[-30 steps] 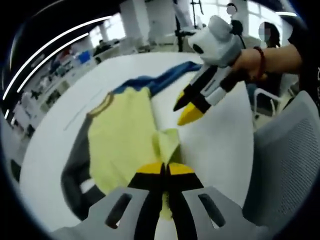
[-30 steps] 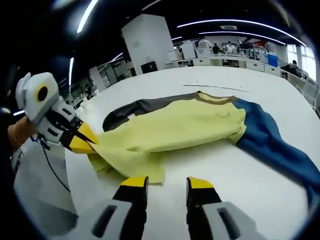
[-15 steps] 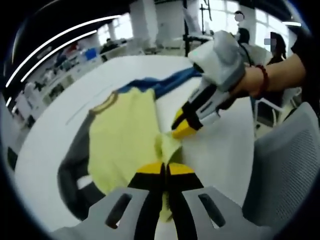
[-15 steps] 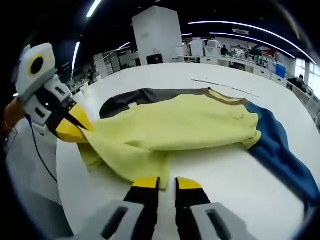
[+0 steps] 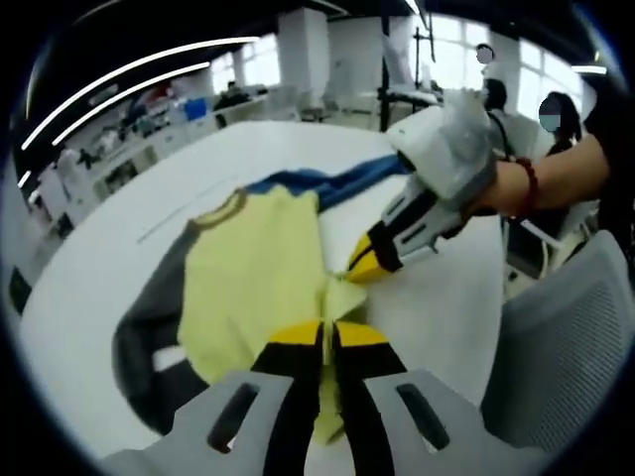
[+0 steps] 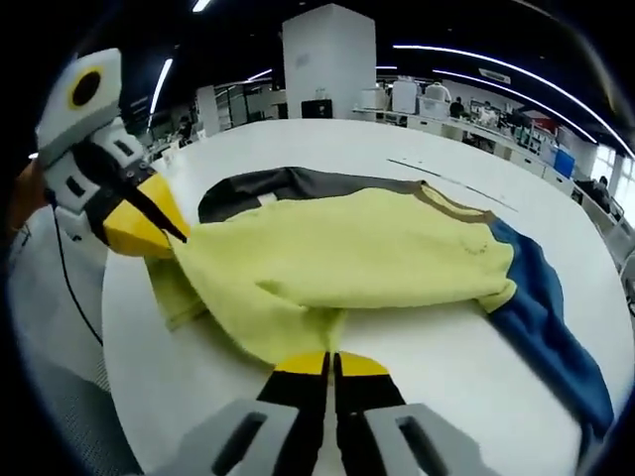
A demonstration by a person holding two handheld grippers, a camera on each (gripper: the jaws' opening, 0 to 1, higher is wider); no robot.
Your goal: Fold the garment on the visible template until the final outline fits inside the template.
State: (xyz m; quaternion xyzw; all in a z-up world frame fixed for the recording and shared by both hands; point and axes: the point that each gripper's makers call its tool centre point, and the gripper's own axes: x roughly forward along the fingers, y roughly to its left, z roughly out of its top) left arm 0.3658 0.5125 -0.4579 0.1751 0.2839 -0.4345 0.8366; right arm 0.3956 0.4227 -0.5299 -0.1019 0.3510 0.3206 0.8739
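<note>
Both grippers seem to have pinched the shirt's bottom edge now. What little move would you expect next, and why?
Probably lifting the hem and carrying it toward the collar. The left gripper and right gripper are each shut on the yellow hem of the shirt, which lies spread flat on the table, unfolded.

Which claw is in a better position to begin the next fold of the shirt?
Neither clearly: the left claw and right claw both look shut on the shirt hem, so they should probably lift it together.

Bright ceiling strip lights (image 5: pixel 119 84), heavy fisheye bending, soft blur toward edges
</note>
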